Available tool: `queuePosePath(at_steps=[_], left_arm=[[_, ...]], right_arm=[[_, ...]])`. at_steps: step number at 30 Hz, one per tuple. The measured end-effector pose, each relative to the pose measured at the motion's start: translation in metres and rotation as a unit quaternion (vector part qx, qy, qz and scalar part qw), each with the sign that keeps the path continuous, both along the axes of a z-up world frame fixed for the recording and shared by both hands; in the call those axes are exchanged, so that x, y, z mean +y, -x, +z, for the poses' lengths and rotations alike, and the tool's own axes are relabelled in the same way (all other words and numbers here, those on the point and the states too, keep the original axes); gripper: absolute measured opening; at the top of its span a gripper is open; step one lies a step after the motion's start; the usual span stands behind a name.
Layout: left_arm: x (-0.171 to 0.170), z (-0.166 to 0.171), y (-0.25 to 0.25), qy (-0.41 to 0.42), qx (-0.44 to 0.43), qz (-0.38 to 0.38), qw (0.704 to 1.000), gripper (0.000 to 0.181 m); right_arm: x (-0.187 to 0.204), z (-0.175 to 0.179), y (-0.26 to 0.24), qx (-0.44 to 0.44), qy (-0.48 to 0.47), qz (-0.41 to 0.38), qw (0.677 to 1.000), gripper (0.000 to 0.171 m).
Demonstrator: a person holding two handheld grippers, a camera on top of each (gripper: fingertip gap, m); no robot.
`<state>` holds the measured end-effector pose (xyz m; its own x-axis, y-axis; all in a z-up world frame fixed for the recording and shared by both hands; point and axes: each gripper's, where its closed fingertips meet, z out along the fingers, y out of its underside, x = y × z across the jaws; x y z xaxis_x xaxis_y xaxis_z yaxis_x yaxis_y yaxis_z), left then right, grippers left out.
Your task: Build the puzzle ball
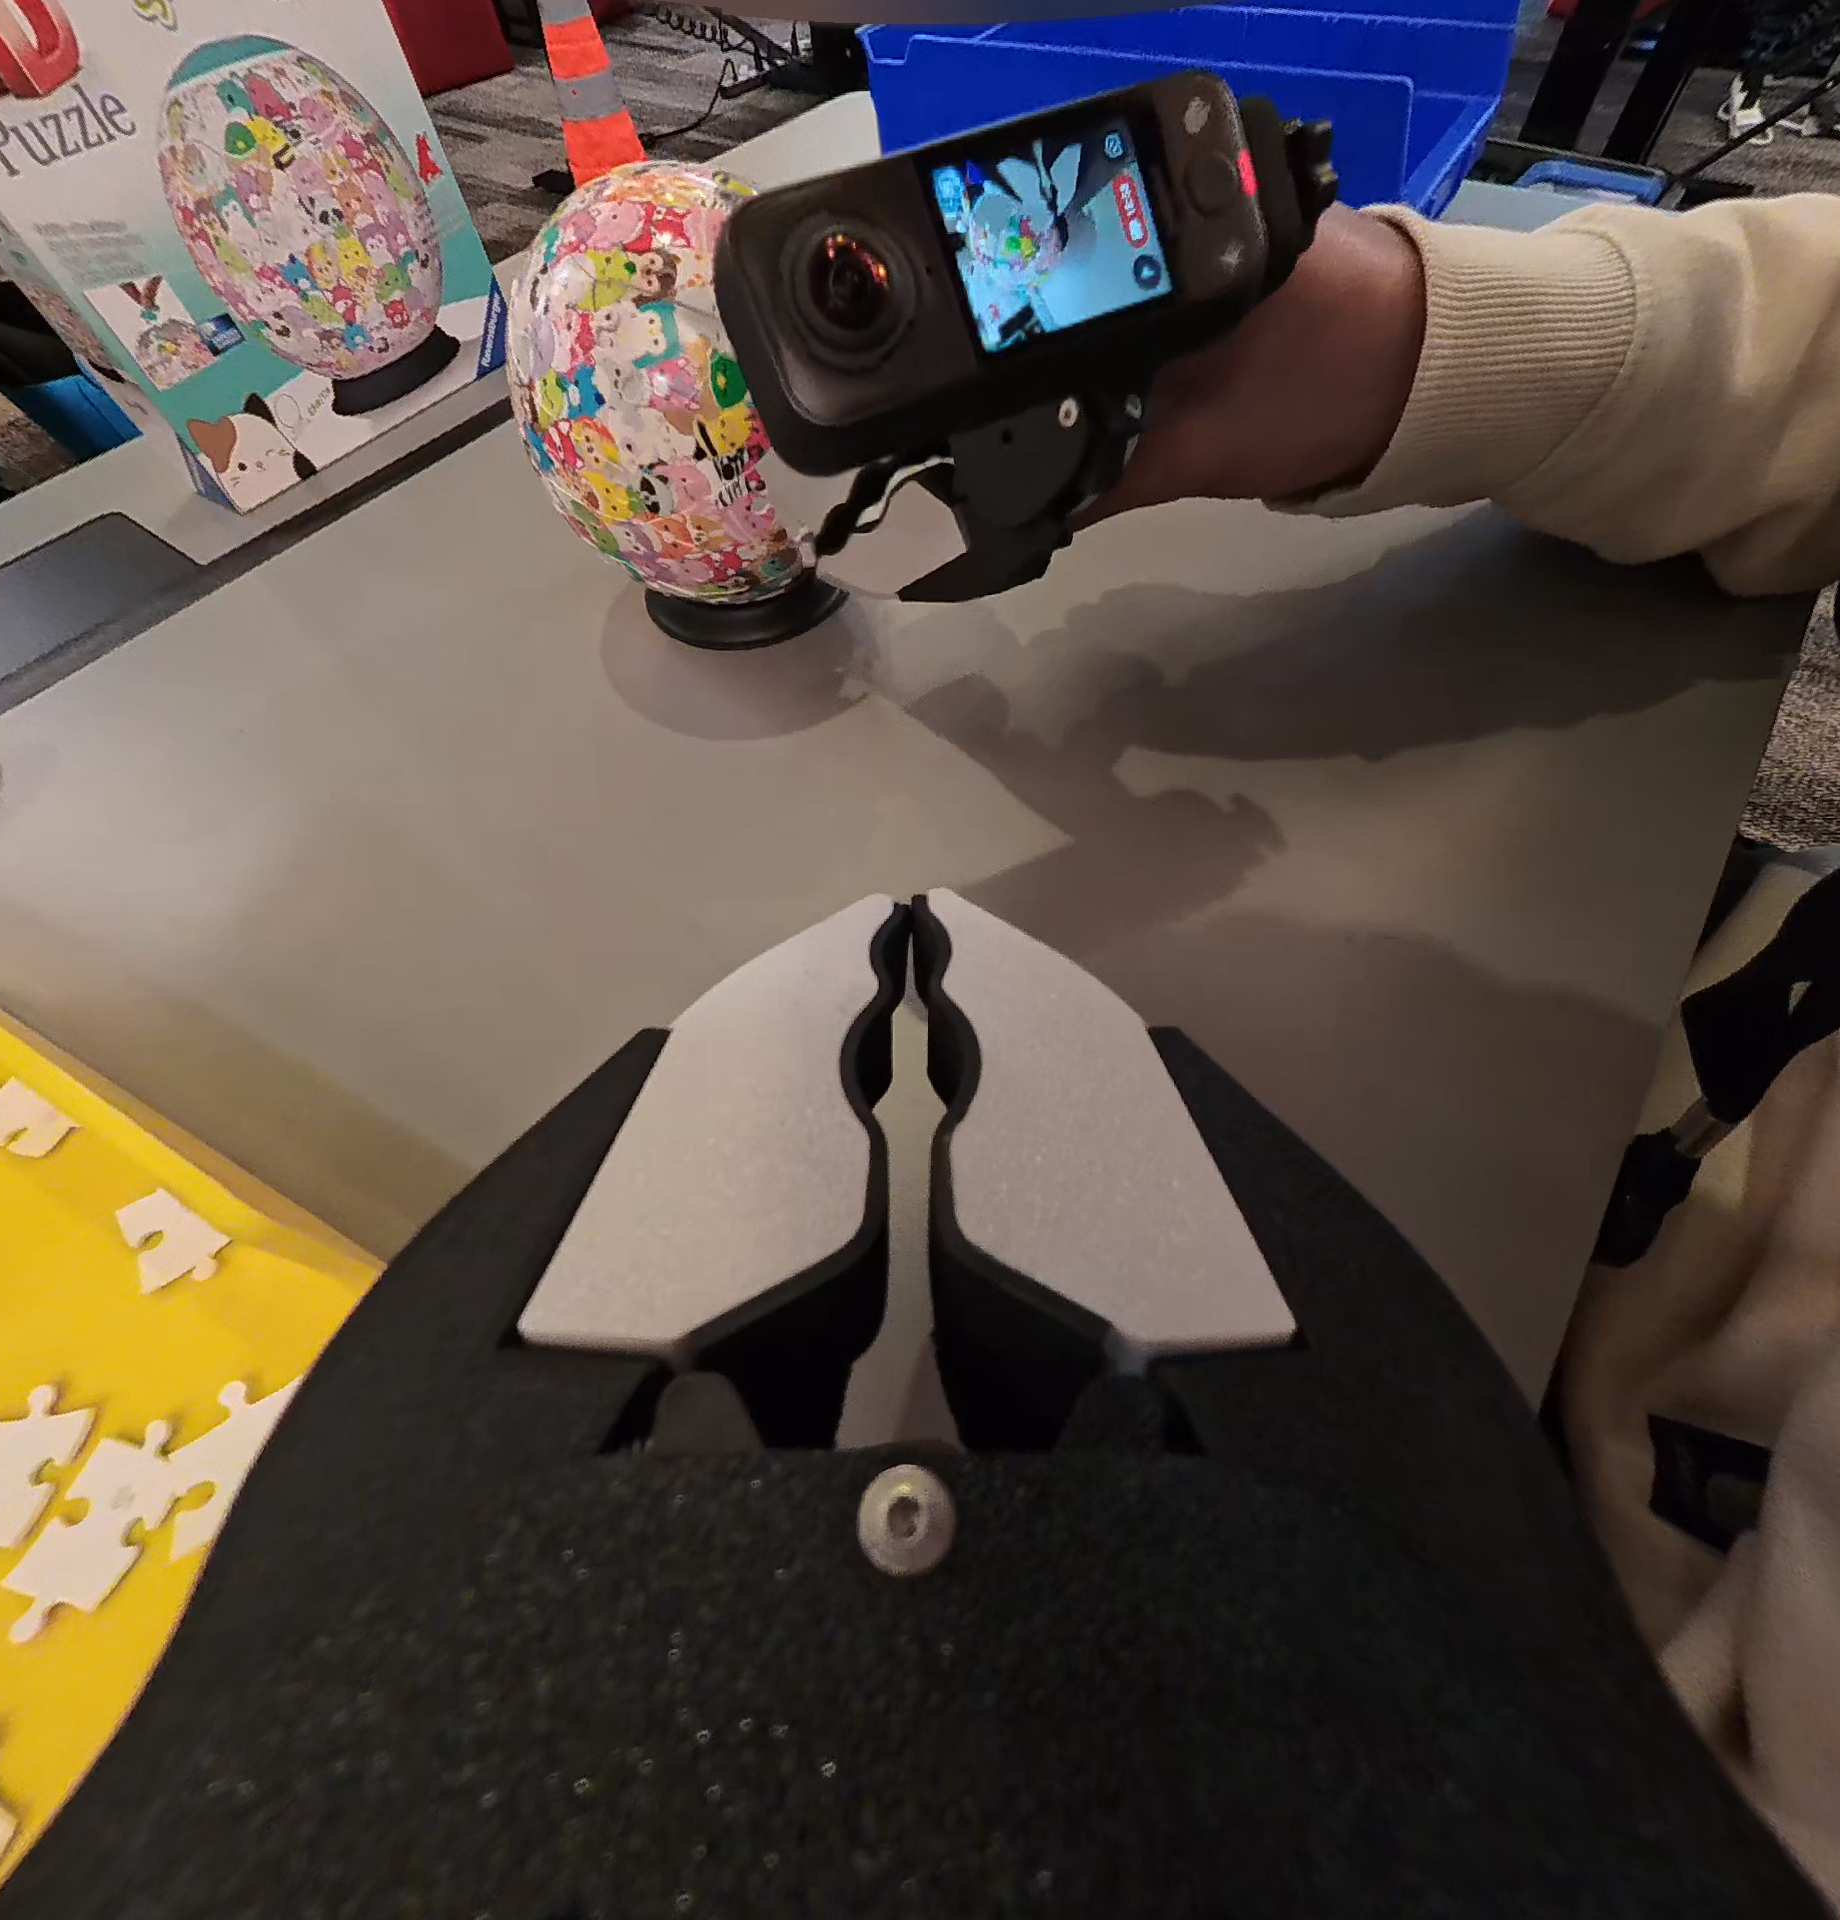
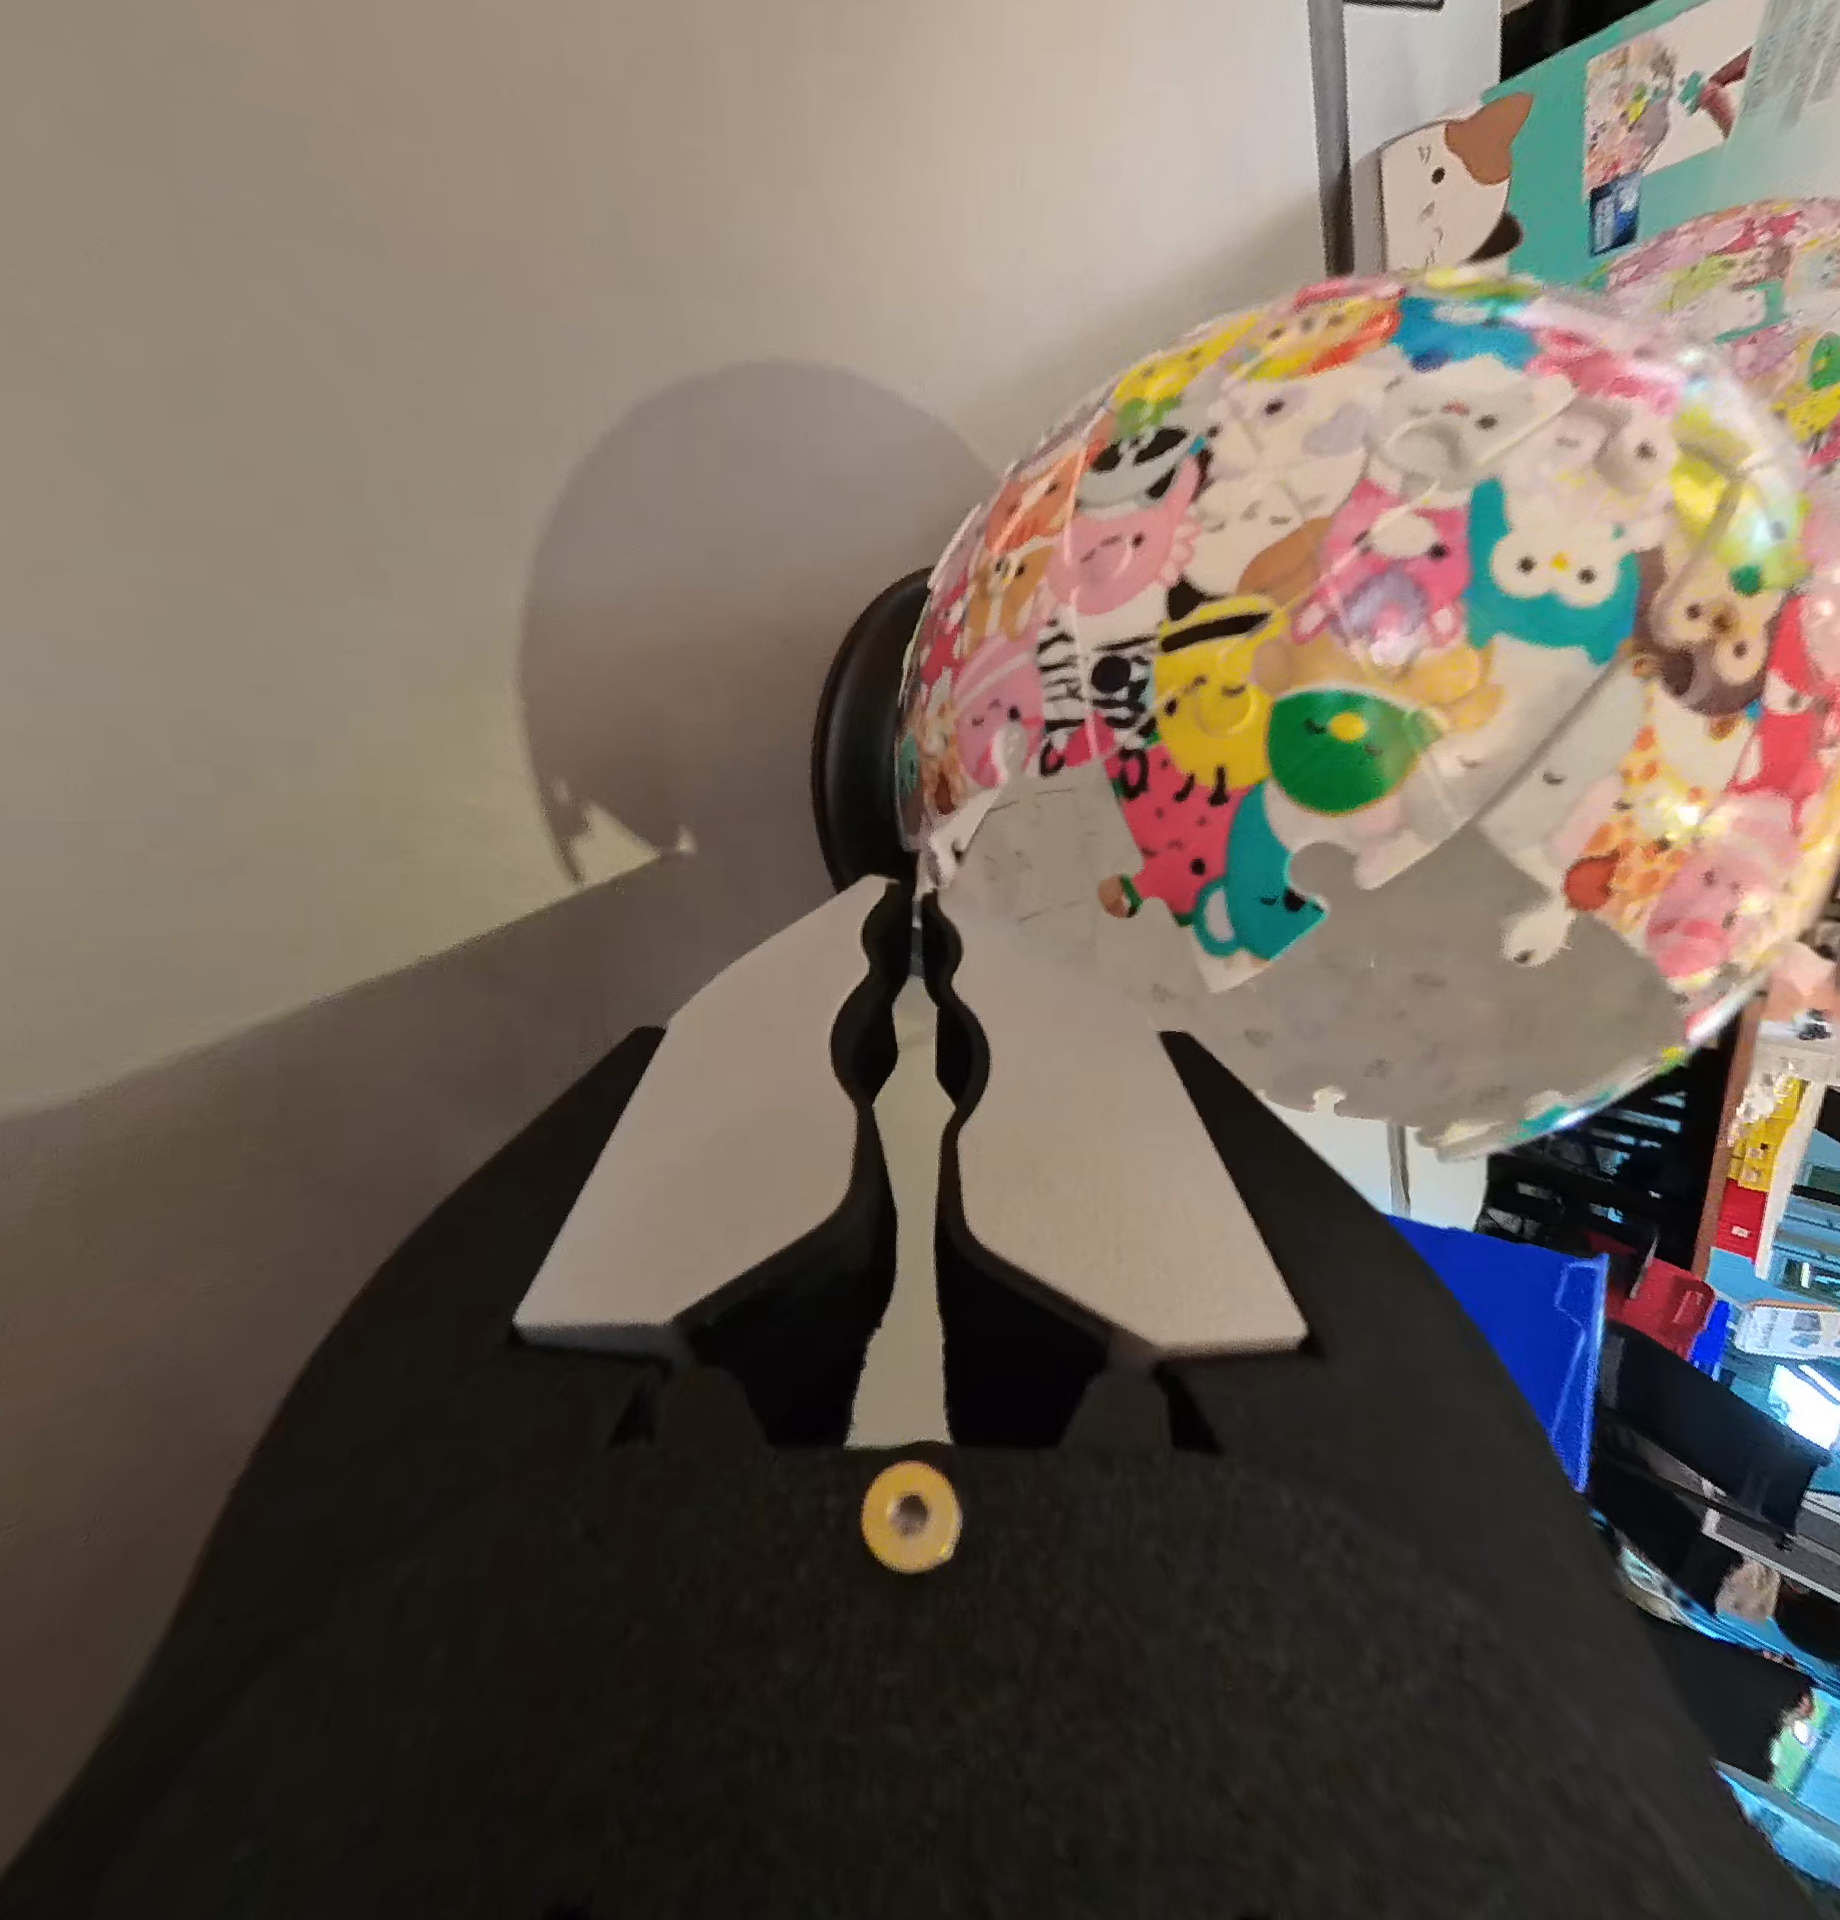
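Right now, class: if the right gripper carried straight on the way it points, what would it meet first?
Most likely the puzzle ball near its black stand: the right gripper points at the ball's lower open edge, seemingly almost touching, though depth is unclear.

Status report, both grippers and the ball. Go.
Left gripper shut, empty, over table. Right gripper shut at puzzle ball, near its gap. Nothing blocking.

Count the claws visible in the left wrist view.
2. The left claw, shut, is in the foreground above the grey table; the right claw is beside the puzzle ball's black stand.
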<state>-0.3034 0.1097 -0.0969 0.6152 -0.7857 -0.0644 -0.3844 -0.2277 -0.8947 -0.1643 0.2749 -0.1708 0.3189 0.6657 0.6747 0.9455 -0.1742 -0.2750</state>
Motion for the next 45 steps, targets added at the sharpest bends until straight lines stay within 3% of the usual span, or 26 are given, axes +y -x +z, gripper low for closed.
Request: queuePosePath(at_steps=[37, 40, 45], left_arm=[[0.000, 0.002, 0.000, -0.003, 0.000, 0.000, 1.000, 0.000], [0.000, 0.002, 0.000, -0.003, 0.002, 0.001, 1.000, 0.000], [0.000, 0.002, 0.002, -0.006, 0.005, 0.003, 1.000, 0.000]], right_arm=[[0.000, -0.007, -0.001, -0.031, -0.020, 0.015, 0.999, 0.007], [-0.001, -0.003, 0.001, -0.031, -0.040, 0.036, 0.998, 0.009], [-0.004, 0.009, 0.005, -0.024, -0.127, 0.142, 0.981, 0.008]])
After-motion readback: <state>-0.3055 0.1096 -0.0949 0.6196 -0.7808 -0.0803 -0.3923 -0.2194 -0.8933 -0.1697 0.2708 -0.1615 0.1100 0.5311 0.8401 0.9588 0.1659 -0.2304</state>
